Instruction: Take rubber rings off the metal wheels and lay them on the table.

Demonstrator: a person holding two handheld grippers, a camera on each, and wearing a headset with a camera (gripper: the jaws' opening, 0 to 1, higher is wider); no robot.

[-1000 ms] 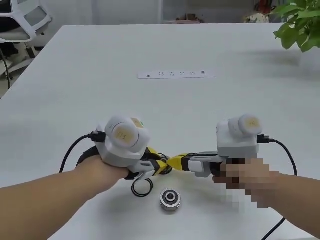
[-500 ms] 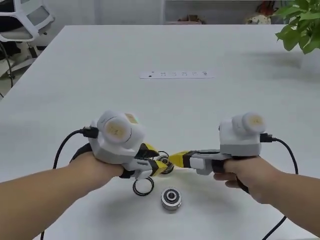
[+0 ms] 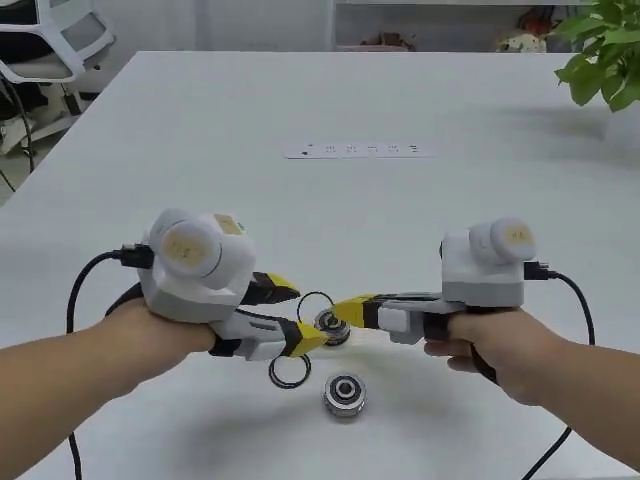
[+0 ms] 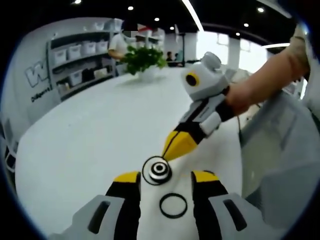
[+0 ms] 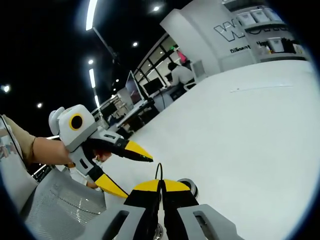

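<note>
My right gripper (image 3: pixel 338 314) is shut on a thin black rubber ring (image 3: pixel 314 299) that stands up as a loop beside a metal wheel (image 3: pixel 331 329). In the right gripper view the rubber ring (image 5: pixel 160 172) rises from between my shut right gripper (image 5: pixel 161 186), with the wheel (image 5: pixel 188 188) just beyond. My left gripper (image 3: pixel 297 312) is open, its yellow tips on either side of that wheel (image 4: pixel 158 170) without touching it. A loose ring (image 3: pixel 288 371) lies flat on the table. A second wheel (image 3: pixel 343 393) sits near it.
A white power strip (image 3: pixel 360 150) lies mid-table, farther off. A green plant (image 3: pixel 603 50) stands at the back right and an office chair (image 3: pixel 45 45) at the back left. Black cables (image 3: pixel 575 300) trail from both grippers.
My left gripper has opened and drawn back to the left, away from the wheel. The right gripper has held its place, and the ring now stands up as a loop.
</note>
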